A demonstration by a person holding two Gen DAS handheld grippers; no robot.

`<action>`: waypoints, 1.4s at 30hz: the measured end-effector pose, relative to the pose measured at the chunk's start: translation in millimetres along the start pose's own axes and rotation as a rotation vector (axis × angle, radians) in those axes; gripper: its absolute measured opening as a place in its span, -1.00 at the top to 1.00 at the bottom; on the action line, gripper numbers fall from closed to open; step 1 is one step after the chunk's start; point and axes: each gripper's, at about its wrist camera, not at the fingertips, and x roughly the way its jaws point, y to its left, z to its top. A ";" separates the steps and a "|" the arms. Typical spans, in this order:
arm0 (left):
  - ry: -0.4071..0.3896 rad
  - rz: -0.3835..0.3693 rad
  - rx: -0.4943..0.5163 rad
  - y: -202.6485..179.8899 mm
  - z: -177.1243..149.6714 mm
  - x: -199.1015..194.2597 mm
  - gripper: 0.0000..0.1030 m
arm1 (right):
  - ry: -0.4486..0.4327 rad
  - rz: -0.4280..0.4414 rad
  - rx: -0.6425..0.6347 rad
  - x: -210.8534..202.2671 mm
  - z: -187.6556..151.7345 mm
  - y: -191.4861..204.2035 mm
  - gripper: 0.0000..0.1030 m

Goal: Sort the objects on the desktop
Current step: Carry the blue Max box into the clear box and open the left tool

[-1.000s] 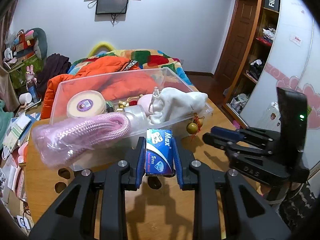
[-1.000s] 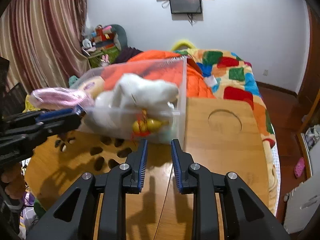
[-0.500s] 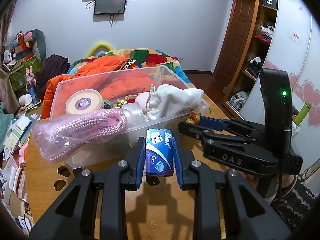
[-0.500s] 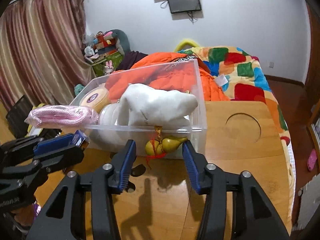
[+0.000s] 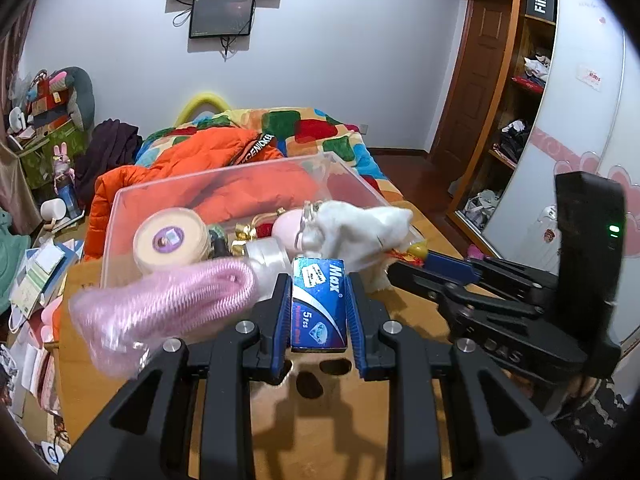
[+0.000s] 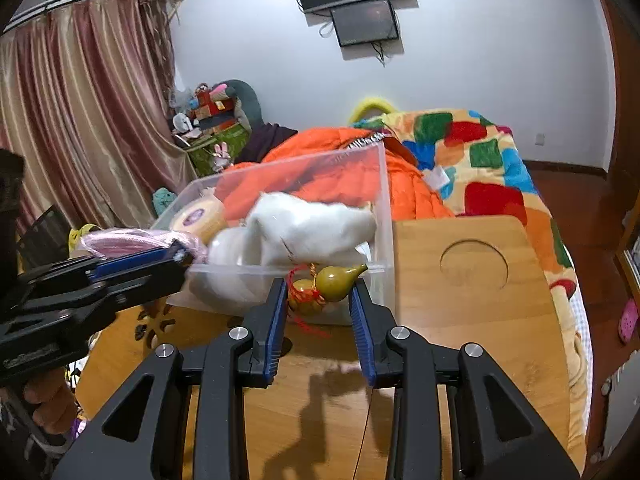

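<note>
My left gripper (image 5: 318, 280) is shut on a small blue "Max" box (image 5: 318, 304), held just before the clear plastic bin (image 5: 116, 216). The bin holds a cream tape roll (image 5: 170, 240), a white pouch (image 5: 356, 228) and other small items. A pink rope bundle in plastic (image 5: 168, 308) lies over its near left corner. In the right wrist view my right gripper (image 6: 318, 286) is closing its jaws around a yellow-green gourd charm (image 6: 332, 282) with red cord, right against the bin's front wall (image 6: 382, 200). Both pads touch the gourd.
The wooden table (image 6: 460, 340) has a round recess (image 6: 474, 268) to the right of the bin and cut-out holes (image 6: 156, 320) on the left. Behind it lies a bed with an orange jacket (image 5: 208, 156) and patchwork quilt. Papers clutter the floor at left.
The right gripper widened its jaws, came forward to the gourd at the bin's front, then narrowed around it. The left gripper kept still with the blue box.
</note>
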 end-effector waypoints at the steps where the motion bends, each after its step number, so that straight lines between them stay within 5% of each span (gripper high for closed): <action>1: -0.001 0.004 0.004 -0.4 2.0 1.4 0.50 | -0.008 0.004 -0.004 -2.5 2.1 1.5 0.45; 24: 0.043 0.087 0.028 7.1 25.0 47.1 0.50 | 0.022 -0.025 -0.073 34.2 32.1 6.3 0.46; 42: 0.034 0.041 -0.005 11.6 22.6 35.8 0.45 | 0.000 -0.101 -0.121 11.0 25.2 10.8 0.34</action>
